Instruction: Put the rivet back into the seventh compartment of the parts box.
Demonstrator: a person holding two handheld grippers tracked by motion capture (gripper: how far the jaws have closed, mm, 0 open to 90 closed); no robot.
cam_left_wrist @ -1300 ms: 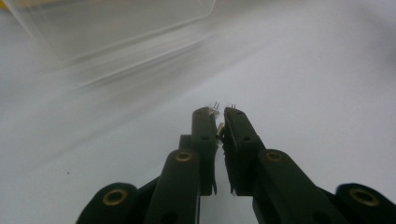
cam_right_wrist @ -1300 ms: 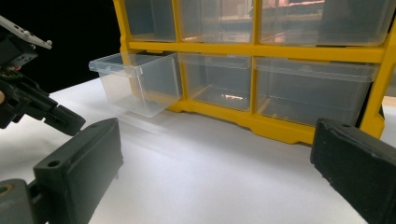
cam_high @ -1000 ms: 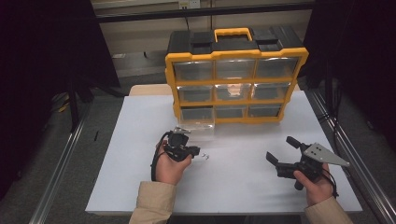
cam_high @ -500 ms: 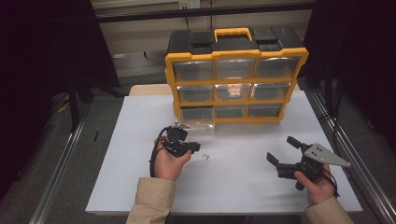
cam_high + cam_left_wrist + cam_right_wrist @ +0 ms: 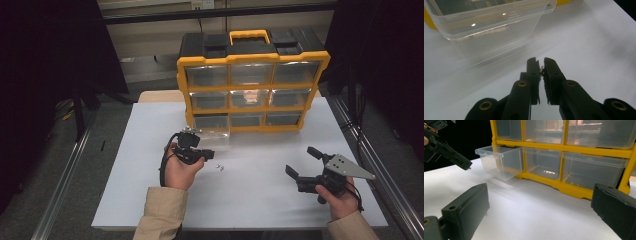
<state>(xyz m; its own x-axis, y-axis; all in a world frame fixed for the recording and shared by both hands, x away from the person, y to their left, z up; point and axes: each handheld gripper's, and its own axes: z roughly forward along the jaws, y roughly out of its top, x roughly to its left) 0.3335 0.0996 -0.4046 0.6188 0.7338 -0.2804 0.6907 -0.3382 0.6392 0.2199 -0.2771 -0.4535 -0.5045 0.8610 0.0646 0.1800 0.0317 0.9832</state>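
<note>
Fingers of the left gripper (image 5: 541, 65) clamped a small metal screw (image 5: 541, 68), light, rigid and slippery, at its shank, 5 o'clock from the clear plastic drawer (image 5: 491, 27). Right gripper (image 5: 306, 162) fingers stood apart.

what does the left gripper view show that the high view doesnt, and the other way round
Left gripper view alone: a small metal part pinched between the nearly closed jaws of the left gripper, seen close up.

High view alone: the whole yellow organizer with its nine drawers and black top, two small metal pieces lying on the white table, and the right gripper with its jaws wide apart.

Both: the clear drawer pulled out of the bottom left slot, the white table and the left gripper in front of that drawer.
</note>
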